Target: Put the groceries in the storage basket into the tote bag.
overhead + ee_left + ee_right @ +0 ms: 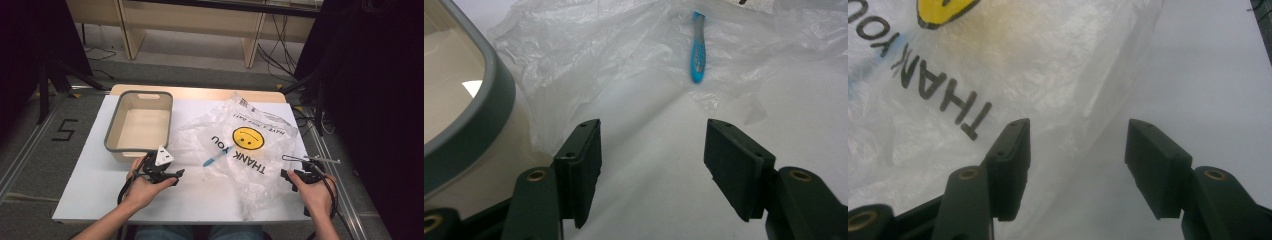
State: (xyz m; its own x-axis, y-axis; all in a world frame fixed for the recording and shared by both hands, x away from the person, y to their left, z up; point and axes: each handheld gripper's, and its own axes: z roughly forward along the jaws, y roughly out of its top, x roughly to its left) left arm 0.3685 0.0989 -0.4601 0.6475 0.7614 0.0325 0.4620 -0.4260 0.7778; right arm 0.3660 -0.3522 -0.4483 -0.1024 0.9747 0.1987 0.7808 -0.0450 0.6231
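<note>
A: High view first: your left gripper [176,176] sits just beside the grey bin [112,146], and your right gripper [286,176] is at the near right edge of the plastic bag [240,150]. Both have their jaws apart with nothing between the pads.

B: And the toothbrush?

A: The blue toothbrush [214,160] lies at the bag's left opening, seemingly under the thin film, pointing toward your left gripper. In the left gripper view, the toothbrush [697,52] is well ahead of the jaws, with bare table [659,170] between.

B: What should you watch for?

A: In the right gripper view, the bag [998,75] runs under your left jaw only. Close there and you'll likely pinch one loose layer, so the whole bag could drag and slide the toothbrush away. With the left, you risk catching film along with the handle, or nudging the bin as you reach. I'd judge the crinkled plastic the main hazard: it hides edges and slips.
</note>
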